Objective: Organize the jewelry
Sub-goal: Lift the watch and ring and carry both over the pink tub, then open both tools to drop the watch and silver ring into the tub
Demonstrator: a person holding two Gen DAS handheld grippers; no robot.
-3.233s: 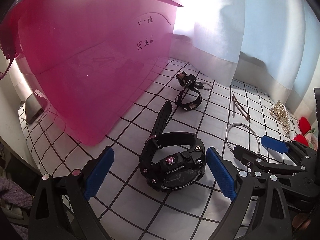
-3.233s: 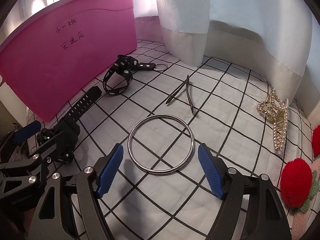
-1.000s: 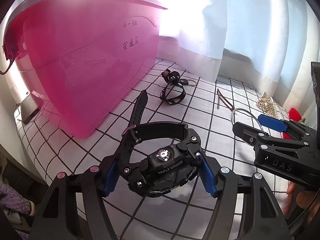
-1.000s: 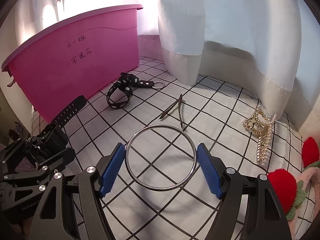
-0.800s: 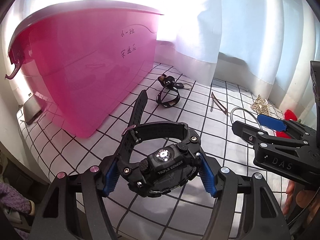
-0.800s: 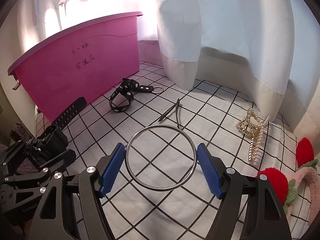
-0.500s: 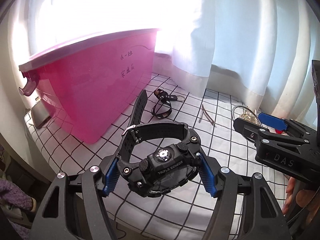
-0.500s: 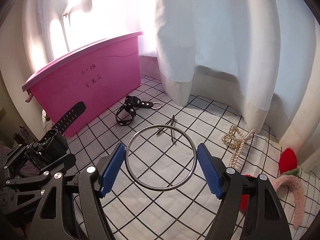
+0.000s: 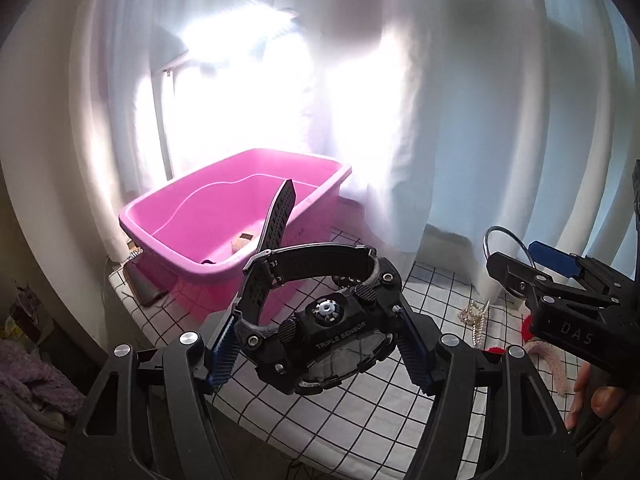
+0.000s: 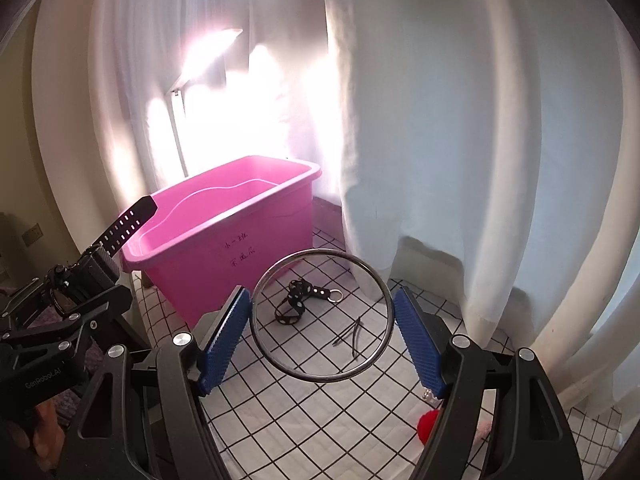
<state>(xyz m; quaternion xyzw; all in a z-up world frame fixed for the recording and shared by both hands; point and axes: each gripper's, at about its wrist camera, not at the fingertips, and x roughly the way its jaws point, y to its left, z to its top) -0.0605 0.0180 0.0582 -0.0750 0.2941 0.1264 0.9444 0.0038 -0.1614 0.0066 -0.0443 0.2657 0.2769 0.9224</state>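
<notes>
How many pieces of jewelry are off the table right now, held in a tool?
2. The black watch is clamped in the left tool; the metal ring sits between the right tool's pads. Other pieces lie on the checked cloth.

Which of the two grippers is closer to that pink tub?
Left. The left gripper, holding the watch, sits just before the pink tub; the right gripper is farther off beside it.

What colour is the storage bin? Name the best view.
Pink: the storage bin shows best in the right wrist view, where black handwriting marks its side.
</notes>
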